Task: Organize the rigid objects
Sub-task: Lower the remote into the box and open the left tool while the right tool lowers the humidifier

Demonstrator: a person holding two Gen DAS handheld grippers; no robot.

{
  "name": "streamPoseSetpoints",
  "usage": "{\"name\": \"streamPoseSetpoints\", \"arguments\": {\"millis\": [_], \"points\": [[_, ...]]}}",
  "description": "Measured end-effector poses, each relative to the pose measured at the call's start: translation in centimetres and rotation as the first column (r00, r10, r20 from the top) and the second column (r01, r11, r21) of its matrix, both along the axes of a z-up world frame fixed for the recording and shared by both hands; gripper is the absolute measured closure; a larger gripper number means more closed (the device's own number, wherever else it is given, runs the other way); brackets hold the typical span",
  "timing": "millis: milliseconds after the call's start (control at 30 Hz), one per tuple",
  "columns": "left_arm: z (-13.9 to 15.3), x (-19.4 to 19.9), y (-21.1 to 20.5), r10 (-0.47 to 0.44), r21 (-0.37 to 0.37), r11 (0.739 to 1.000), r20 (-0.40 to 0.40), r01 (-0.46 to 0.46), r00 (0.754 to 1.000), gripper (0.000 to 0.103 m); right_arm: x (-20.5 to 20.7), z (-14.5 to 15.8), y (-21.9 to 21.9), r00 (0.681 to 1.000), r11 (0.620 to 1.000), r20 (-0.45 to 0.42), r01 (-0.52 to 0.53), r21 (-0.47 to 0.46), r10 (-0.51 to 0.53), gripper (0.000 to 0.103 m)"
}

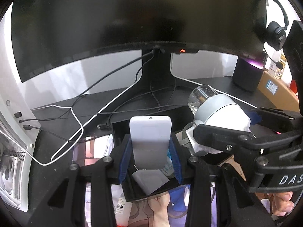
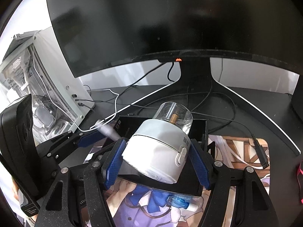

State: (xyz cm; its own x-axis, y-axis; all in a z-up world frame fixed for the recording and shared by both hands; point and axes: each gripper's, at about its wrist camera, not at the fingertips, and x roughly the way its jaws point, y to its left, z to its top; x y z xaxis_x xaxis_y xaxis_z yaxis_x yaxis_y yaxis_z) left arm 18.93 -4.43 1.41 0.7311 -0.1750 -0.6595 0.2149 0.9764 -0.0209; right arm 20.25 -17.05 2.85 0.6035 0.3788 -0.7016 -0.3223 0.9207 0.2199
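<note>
Blue ribbed pads line the fingers of both grippers, and each pair is closed on something. The left gripper (image 1: 150,156) holds a flat pale grey device (image 1: 150,141) by its lower part, upright above the black tray (image 1: 121,132). The right gripper (image 2: 158,160) clamps a white round appliance (image 2: 157,151) with a clear glass-like cap (image 2: 173,116), tilted away from the camera, also above the same tray.

Inside the tray I can see a grey folded piece (image 1: 149,181) and a small bottle with a blue label (image 1: 168,167), so some things seem to be put away already. A blue-capped tube (image 2: 178,202) lies outside, on the printed mat (image 2: 242,151) near the tray's front edge.

My judgement: the task is in the middle. Two objects are in the air and not yet set down, and at least the tube waits on the mat. Cables (image 1: 79,132) cross the black table (image 1: 56,106) behind, under the monitor (image 1: 132,19); whether they belong to the task, I cannot tell.
</note>
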Motion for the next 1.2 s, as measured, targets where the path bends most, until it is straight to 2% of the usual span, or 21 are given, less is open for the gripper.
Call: {"name": "streamPoseSetpoints", "arguments": {"millis": [433, 500, 767, 933, 1000, 1200], "points": [[-2.2, 0.9, -0.4, -0.011, 0.019, 1.000, -0.065, 0.012, 0.998, 0.065, 1.1, -2.5, 0.3, 0.997, 1.000, -0.078, -0.007, -0.001, 0.007, 0.035], [-2.5, 1.0, -0.5, -0.015, 0.024, 1.000, -0.073, 0.016, 0.997, 0.065, 1.1, -2.6, 0.4, 0.997, 1.000, -0.079, -0.011, -0.007, 0.011, 0.041], [-2.9, 0.9, -0.9, -0.018, 0.032, 0.999, -0.078, 0.021, 0.997, 0.065, 1.4, -3.1, -0.2, 0.995, 1.000, -0.101, 0.002, -0.002, -0.002, 0.041], [-2.7, 0.6, -1.0, -0.020, 0.045, 0.999, -0.063, 0.023, 0.998, 0.057, 1.3, -3.1, -0.2, 0.995, 1.000, -0.095, 0.005, -0.005, -0.006, 0.041], [-2.5, 0.5, -1.0, -0.019, 0.043, 0.999, -0.056, 0.022, 0.998, 0.049, 1.3, -2.9, -0.3, 0.996, 1.000, -0.094, 0.007, -0.001, -0.007, 0.041], [-1.6, -0.2, -1.0, -0.020, 0.047, 0.999, -0.029, 0.021, 0.999, 0.048, 0.8, -2.0, -0.6, 0.997, 1.000, -0.075, 0.001, 0.016, 0.000, 0.041]]}}
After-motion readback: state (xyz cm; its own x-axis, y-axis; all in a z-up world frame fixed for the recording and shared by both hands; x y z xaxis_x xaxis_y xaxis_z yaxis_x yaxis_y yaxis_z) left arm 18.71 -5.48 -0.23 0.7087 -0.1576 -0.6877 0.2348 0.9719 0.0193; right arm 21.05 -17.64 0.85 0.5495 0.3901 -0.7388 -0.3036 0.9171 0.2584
